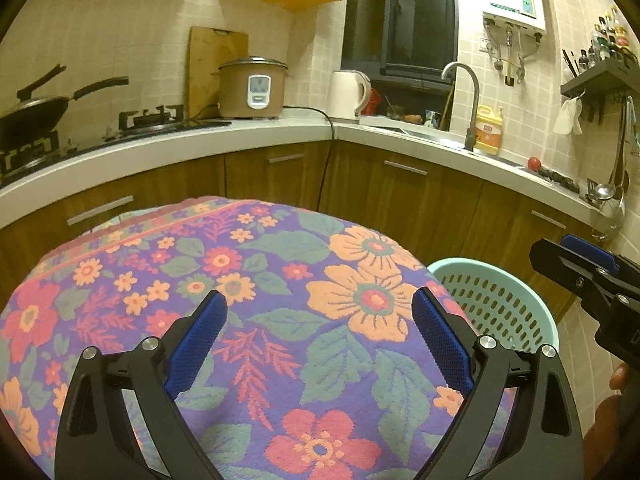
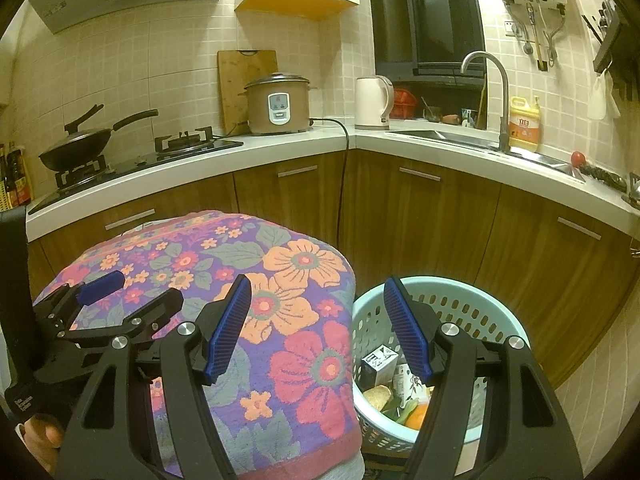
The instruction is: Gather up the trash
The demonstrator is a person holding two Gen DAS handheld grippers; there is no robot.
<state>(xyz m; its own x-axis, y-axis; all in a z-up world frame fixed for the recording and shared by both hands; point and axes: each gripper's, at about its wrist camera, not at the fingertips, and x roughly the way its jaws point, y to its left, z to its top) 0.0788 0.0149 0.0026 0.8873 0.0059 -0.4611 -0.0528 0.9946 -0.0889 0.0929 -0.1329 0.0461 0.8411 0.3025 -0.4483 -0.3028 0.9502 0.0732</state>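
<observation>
Trash [image 2: 396,392] lies heaped in the pale green perforated basket [image 2: 472,300], which stands on the floor just beside the floral-clothed table [image 2: 280,280], probably so scraps drop straight in. The right gripper [image 2: 320,328] hovers with jaws moderately apart and empty, the trash below its right finger. The left gripper [image 1: 320,336] hangs over the bare cloth, jaws wide and empty.

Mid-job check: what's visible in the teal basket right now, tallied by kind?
In the basket:
Cartons: 2
Bread: 1
Green scraps: 1
Orange: 1
Total: 5 visible; the right claw hides part of the basket, so there may be more.
</observation>
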